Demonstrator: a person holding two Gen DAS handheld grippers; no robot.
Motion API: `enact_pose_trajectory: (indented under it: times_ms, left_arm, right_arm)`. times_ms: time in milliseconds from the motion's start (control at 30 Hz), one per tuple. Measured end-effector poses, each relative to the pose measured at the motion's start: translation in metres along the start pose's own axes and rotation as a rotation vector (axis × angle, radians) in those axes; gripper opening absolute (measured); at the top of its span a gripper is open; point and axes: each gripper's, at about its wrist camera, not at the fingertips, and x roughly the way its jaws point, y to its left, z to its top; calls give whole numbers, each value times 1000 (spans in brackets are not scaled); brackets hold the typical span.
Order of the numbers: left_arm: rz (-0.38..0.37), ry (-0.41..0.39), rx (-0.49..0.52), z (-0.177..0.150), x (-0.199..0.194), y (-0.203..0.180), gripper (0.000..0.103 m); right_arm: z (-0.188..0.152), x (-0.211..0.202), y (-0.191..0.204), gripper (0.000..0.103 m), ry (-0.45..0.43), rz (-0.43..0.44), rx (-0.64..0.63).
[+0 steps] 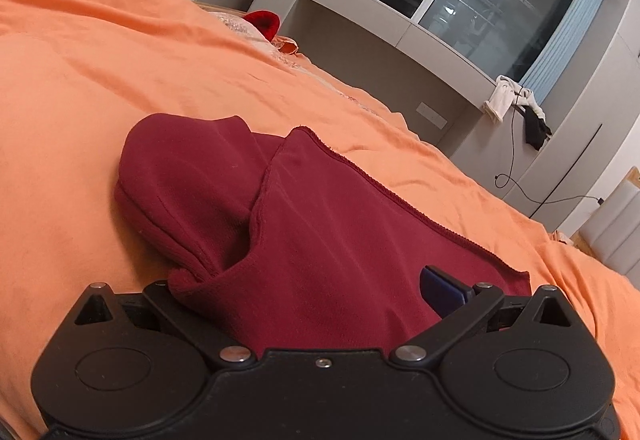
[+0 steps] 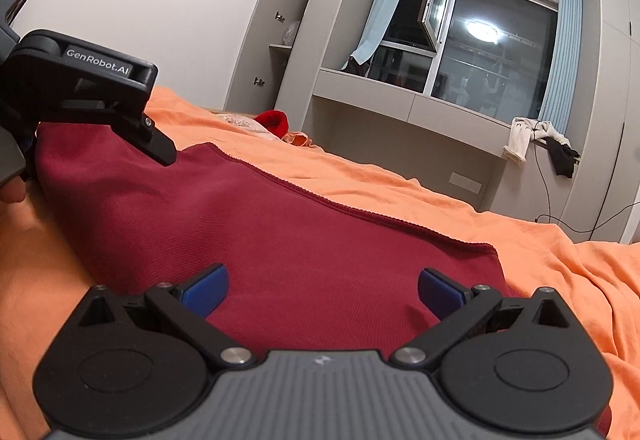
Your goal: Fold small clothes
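Observation:
A dark red garment lies on the orange bedsheet. In the left wrist view its sleeve is folded over the body. My left gripper is open wide; cloth drapes over its left finger and hides it, and the right blue pad shows. In the right wrist view the garment lies flat. My right gripper is open over its near edge with both blue pads resting on the cloth. The left gripper shows at the garment's far left end.
A bright red item and a pale patterned cloth lie at the far end of the bed. A grey window ledge holds white and black clothes. A cable hangs down the wall. An open cupboard stands behind.

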Motion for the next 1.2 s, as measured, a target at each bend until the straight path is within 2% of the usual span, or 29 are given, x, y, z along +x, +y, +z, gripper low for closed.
enact_pose_trajectory:
  times_ms: [867,933,1067,1200]
  left_arm:
    - [14,0,38,-5,1,-5,102]
    - [7,-2,24,-4,1,-3,102]
    - [-11,-20,-29,-1,-2,6,102]
    - [5,-43,-71,1,-4,11,96]
  right_arm:
    - [0,-1,-1,103,5,5,6]
    - [3,3,-11,103,41,47,59]
    - [3,14,-43,103,126,153,251]
    - [3,14,-44,103,121,139,236]
